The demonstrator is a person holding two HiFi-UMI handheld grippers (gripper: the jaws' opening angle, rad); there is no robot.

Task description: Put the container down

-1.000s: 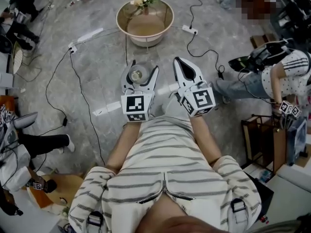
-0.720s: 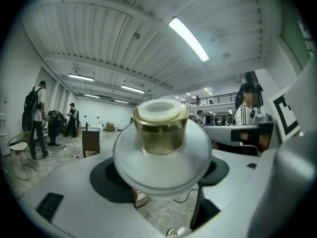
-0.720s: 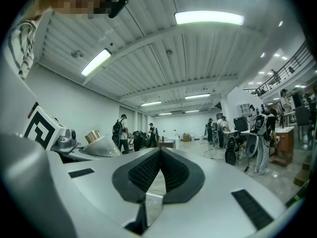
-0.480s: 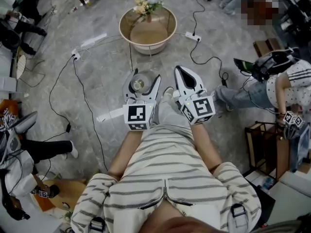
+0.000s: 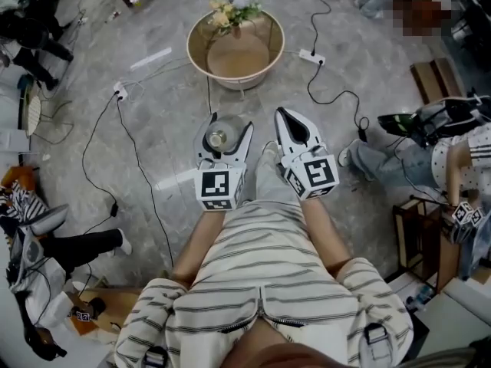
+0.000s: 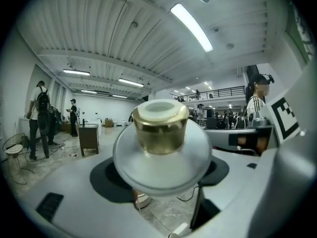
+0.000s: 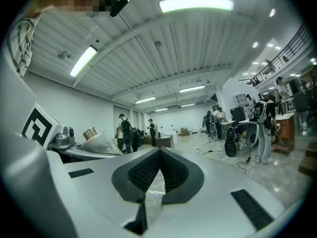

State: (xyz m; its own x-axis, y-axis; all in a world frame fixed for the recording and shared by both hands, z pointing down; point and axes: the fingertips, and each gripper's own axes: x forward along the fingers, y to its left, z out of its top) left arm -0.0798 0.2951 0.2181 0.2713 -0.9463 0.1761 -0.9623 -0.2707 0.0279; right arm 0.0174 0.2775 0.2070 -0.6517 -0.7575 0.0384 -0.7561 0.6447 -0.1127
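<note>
1. The left gripper [image 5: 229, 124] is raised in front of the person's torso, above the grey floor [image 5: 153, 129]. Its jaws stand wide apart with the container [image 5: 219, 137] between them.
2. In the left gripper view the container [image 6: 161, 143] fills the gap. It has a clear, rounded body with a gold cap and a pale top. The dark pads [image 6: 111, 180] sit against its two sides, so it is gripped there and touches nothing else.
3. From the head view the container's cap faces up towards the camera. It sits deep between the fingers, closer to the gripper's body than to the fingertips.
4. The right gripper [image 5: 285, 118] is just beside the left one, at about the same height. In its own view the ribbed pads [image 7: 148, 170] meet at the tip, so the jaws are closed with nothing in them.
5. In the right gripper view the container [image 7: 99, 142] shows off to the left, apart from that gripper.
6. Well ahead on the floor stands a round beige vessel [image 5: 201, 29], perhaps a basin, though the steep view leaves that unsure. There are flowers [image 5: 234, 10] at its far edge.
7. Cables [image 5: 130, 148] and a white power strip [image 5: 311, 55] lie on the floor around it.
</note>
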